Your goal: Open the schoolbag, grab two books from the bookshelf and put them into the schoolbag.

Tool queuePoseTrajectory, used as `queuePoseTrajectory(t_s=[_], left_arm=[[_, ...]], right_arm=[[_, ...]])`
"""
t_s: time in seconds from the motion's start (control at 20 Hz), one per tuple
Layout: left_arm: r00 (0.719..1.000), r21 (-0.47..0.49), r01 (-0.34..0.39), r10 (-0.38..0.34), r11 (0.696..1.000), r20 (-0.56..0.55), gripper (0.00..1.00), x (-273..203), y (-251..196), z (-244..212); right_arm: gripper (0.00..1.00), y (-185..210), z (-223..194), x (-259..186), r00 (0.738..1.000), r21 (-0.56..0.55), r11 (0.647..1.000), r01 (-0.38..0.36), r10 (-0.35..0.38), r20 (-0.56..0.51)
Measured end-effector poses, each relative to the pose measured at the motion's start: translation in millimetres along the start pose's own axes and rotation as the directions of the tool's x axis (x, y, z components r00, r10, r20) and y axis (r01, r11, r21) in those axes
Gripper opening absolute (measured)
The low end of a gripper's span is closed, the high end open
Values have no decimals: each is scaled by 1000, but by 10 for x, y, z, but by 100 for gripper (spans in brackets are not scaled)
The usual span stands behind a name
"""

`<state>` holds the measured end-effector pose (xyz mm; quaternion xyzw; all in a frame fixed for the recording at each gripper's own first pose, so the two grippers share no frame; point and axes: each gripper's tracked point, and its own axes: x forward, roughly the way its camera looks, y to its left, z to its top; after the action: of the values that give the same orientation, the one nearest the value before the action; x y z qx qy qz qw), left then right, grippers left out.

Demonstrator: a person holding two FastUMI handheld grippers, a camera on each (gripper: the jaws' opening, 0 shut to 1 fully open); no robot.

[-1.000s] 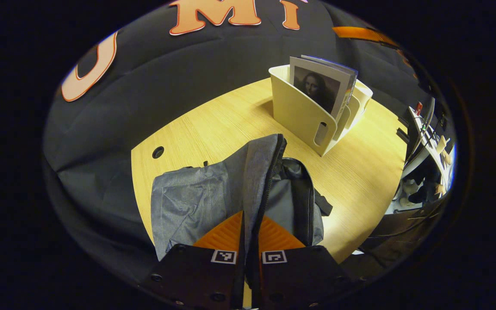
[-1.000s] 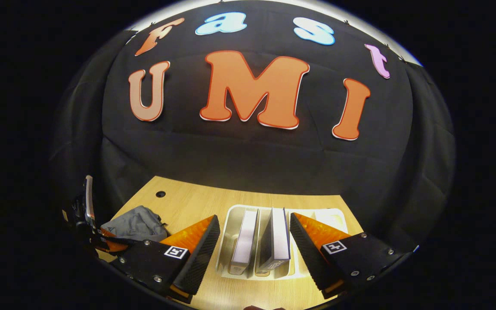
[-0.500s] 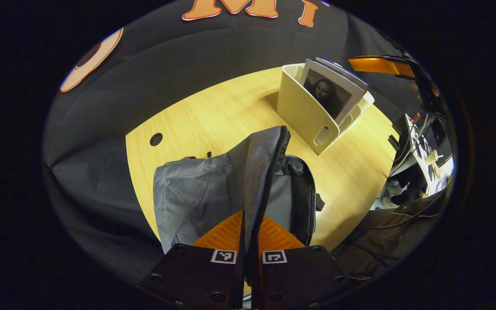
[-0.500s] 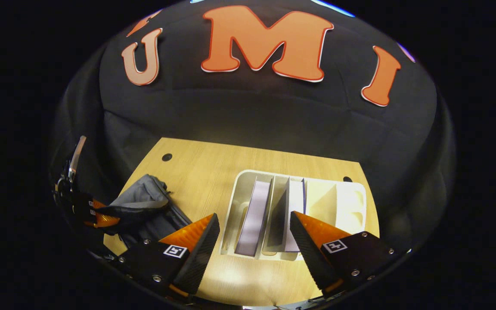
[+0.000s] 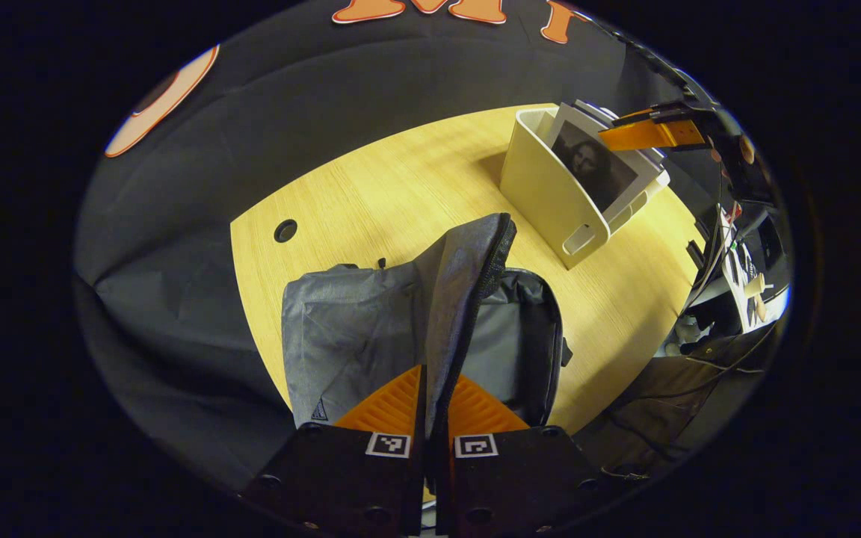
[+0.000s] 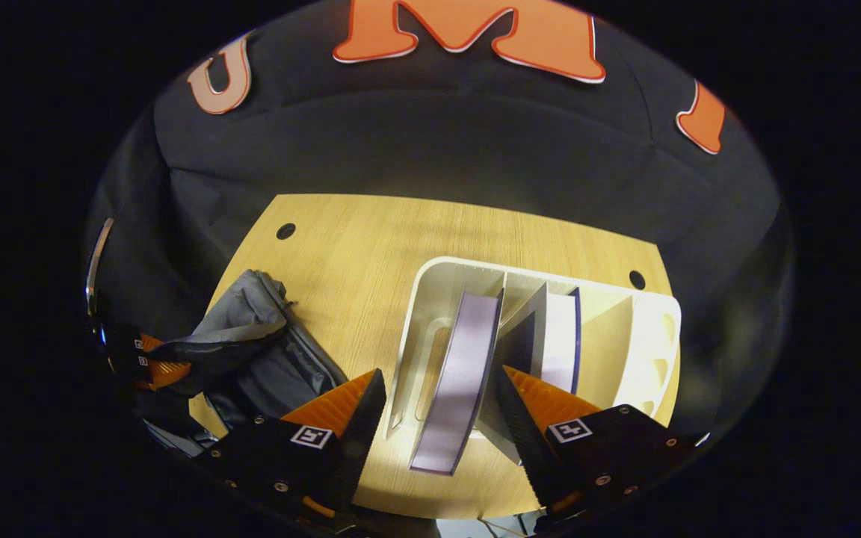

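The grey schoolbag (image 5: 359, 329) lies on the wooden table (image 5: 371, 187). My left gripper (image 5: 434, 373) is shut on its raised front flap (image 5: 464, 284), holding the zipped mouth apart so the dark inside shows. The cream bookshelf (image 5: 550, 194) stands at the far right with a portrait-covered book (image 5: 599, 161) in it. One finger (image 5: 647, 134) of the other gripper hovers over that book. In the right gripper view, my right gripper (image 6: 439, 373) is open above the bookshelf (image 6: 430, 276), its fingers either side of the left book (image 6: 464, 366). A second book (image 6: 559, 340) stands one slot right.
The schoolbag (image 6: 266, 351) and the left gripper (image 6: 158, 366) sit left of the bookshelf in the right gripper view. Two cable holes (image 6: 285, 231) (image 6: 637, 279) mark the table's back corners. Cluttered desks (image 5: 744, 261) lie beyond the table's right edge.
My right gripper has come down and forward over the bookshelf, tilting to look down on the books. The left gripper keeps hold of the flap, having shifted only slightly.
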<state>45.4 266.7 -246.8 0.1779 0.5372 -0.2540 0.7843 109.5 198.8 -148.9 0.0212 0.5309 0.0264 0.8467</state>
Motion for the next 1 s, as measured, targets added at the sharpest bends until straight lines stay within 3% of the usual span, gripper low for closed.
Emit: queuePoseTrajectory(t_s=[0.15,0.2,0.25,0.35,0.55,0.8,0.85,0.9,1.0], left_arm=[[1000,-15,-6,6,1000,-14,8,21,-14,-27],[1000,-17,-6,6,1000,-17,8,21,-28,-39],[1000,-17,-6,6,1000,-19,7,29,-35,-46],[1000,-18,-10,9,1000,-24,7,34,-42,-65],[1000,-27,-4,3,1000,-31,7,79,-84,-145],[1000,-27,-2,1,1000,-31,7,76,-102,-166],[1000,-28,-3,2,1000,-30,7,80,-96,-175],[1000,-28,-5,4,1000,-28,7,79,-89,-178],[1000,-25,-10,9,1000,-27,8,75,-71,-168]], right_arm=[[81,37,-25,151,998,80,997,-10,15,-63],[67,24,-14,184,997,88,996,-1,8,-72],[73,6,-43,216,996,93,996,11,-3,-87],[64,-8,-121,284,991,111,993,31,-16,-133],[40,-14,-226,257,982,188,982,29,8,-190],[36,-53,-98,-38,988,252,968,-18,55,-141],[45,-71,-90,-117,990,259,966,-27,62,-130],[36,-95,-77,-189,991,262,964,-32,65,-119],[36,-158,-59,-352,994,265,964,-38,64,-92]])
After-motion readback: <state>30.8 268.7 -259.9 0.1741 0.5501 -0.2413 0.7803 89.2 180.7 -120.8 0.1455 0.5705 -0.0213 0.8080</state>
